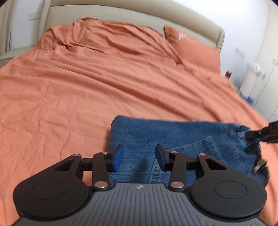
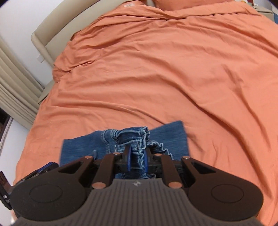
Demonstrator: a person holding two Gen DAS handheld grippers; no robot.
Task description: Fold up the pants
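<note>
On rumpled orange sheet (image 1: 86, 83), blue denim pants (image 1: 173, 135), hem bunched between right tongs (image 2: 137, 160)

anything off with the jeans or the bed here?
Nothing damaged or spilled. The jeans lie on the rumpled orange cover; the right hand-held gripper pinches a bunched hem. The left hand-held gripper is open over the denim.

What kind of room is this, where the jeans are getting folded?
Most likely a bedroom. The jeans lie on a big bed covered by an orange duvet, with a matching orange pillow near the padded beige headboard.
</note>
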